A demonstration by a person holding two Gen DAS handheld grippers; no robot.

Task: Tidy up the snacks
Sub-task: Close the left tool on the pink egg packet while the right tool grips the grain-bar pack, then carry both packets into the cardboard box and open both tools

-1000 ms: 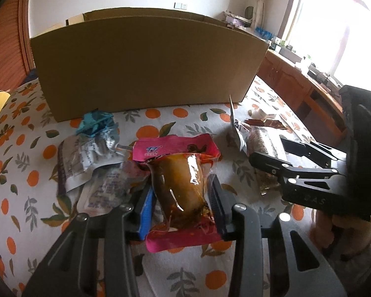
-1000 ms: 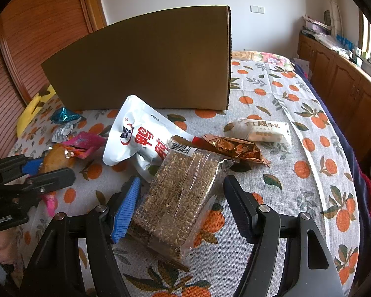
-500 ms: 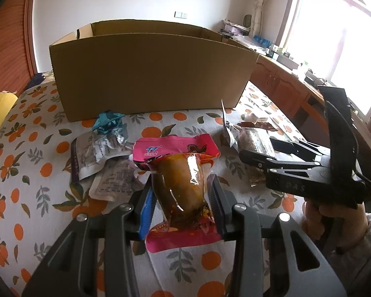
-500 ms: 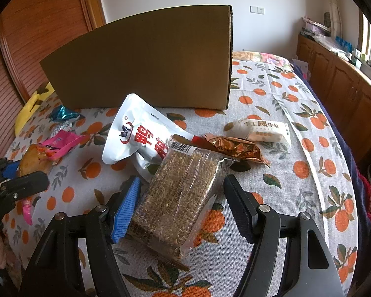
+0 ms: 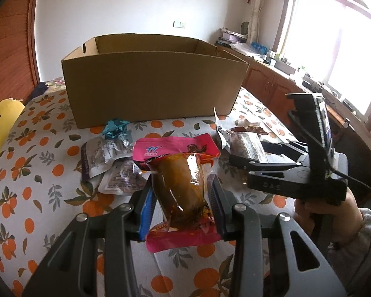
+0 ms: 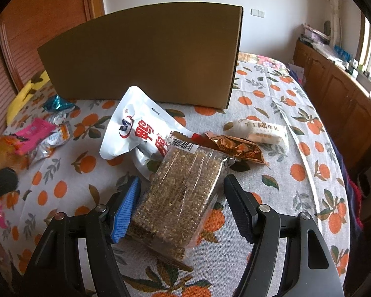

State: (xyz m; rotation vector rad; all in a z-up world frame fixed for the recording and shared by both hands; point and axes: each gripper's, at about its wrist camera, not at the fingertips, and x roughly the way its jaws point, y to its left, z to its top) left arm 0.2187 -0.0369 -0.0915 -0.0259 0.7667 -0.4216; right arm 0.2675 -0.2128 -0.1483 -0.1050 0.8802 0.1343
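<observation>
Two grippers are in view, each with a snack between its fingers. Left gripper (image 5: 183, 195): clenched on a pink-edged pouch (image 5: 183, 185) with a clear window showing a glossy brown piece; both pads press its sides and the pouch is lifted clear of the orange-print cloth (image 5: 37, 173). Right gripper (image 6: 180, 203): fingers set wide around a clear packet of seeded brittle bars (image 6: 183, 188), barcode label at its far end. The blue pad on the left touches the packet's edge; the right pad stands off it with a visible gap, so no grip is confirmed. The packet lies on the cloth, its far end resting against a white pouch with red characters (image 6: 136, 128).

Other snacks loose on the cloth: a copper foil wrapper (image 6: 234, 147), a cream wrapped bar (image 6: 264, 131), a teal foil sweet (image 5: 115, 126), and silver sachets (image 5: 103, 153). An open cardboard box (image 5: 155, 84) stands behind them, well apart from both grippers.

Obscured: box interior is hidden in the right wrist view; in the left wrist view only the upper inner walls show. Print on the sachets is unreadable. A hand (image 5: 326, 212) at the right gripper's handle is partly cut off by the frame
</observation>
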